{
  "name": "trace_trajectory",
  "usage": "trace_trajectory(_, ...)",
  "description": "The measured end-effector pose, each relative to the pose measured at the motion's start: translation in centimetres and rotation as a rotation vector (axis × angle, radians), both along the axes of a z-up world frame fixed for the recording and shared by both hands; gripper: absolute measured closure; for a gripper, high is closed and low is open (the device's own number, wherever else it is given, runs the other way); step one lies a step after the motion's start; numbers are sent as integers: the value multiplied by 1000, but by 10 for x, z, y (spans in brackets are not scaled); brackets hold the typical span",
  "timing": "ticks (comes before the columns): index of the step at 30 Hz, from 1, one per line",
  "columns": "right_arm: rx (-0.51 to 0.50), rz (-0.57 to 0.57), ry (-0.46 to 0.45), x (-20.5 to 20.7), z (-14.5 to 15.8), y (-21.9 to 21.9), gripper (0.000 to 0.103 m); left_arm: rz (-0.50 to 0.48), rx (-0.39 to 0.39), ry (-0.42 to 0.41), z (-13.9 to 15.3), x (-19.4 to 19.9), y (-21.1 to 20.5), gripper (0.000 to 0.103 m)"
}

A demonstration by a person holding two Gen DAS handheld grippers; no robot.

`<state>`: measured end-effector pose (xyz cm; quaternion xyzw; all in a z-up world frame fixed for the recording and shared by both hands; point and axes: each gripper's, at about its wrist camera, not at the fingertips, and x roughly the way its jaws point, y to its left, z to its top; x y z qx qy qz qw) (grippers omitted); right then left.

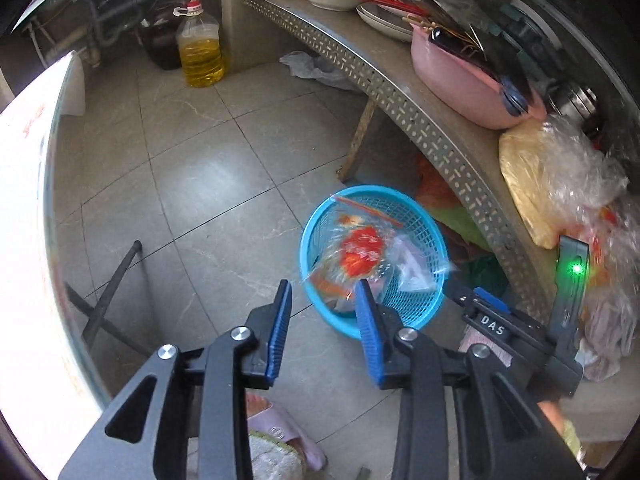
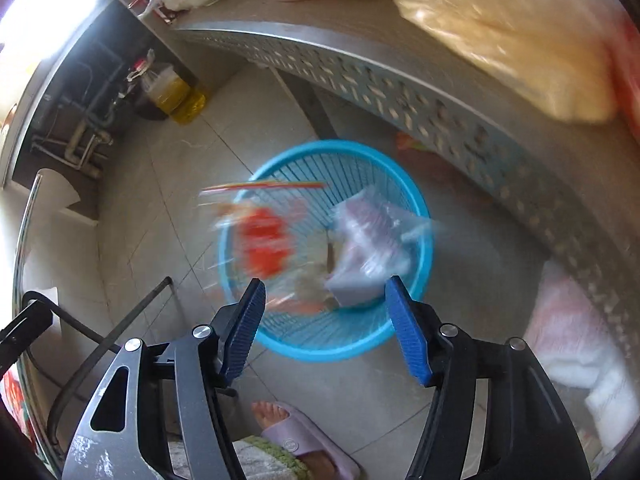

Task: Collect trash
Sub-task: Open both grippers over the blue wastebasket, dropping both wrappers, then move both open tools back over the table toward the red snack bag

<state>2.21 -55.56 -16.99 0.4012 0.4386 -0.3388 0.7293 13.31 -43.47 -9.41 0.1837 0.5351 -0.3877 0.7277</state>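
Note:
A blue mesh basket (image 1: 416, 300) (image 2: 320, 344) stands on the tiled floor beside a metal shelf. In it lies a clear plastic bag with red print (image 1: 360, 250) (image 2: 264, 240), blurred and reaching over the basket's left rim in the right wrist view. Beside it is a clear wrapper with a pale pack (image 1: 412, 268) (image 2: 368, 240). My left gripper (image 1: 324, 284) hangs open over the basket's near rim with nothing between its blue pads. My right gripper (image 2: 326, 280) is open wider above the basket, and its pads are also bare.
A perforated metal shelf (image 1: 400, 92) (image 2: 360, 64) holds a pink basin (image 1: 468, 80), dishes and a yellow bag (image 1: 536, 176). An oil bottle (image 1: 200, 48) stands on the floor at the back. A foot in a pink slipper (image 2: 296, 432) and black metal legs (image 1: 112, 284) are close by.

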Motion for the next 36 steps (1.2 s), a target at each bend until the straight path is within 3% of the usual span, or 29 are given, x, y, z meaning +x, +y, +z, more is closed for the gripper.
trace_trajectory(8,-14,16,0,-23,3,11,42,23,-47,-34,29,-8,35,68)
trace_trajectory(16,-33,80,-22,-13,18,33,42,43,-121,-107,69,-25,81,45)
trace_trajectory(23,-50,187,-91,-5,50,64,30,64,-142,-160,88,-40,130,37)
trace_trajectory(36,-86,364,-232,19,125,108,23,146,-251,-212,116,-54,210,31)
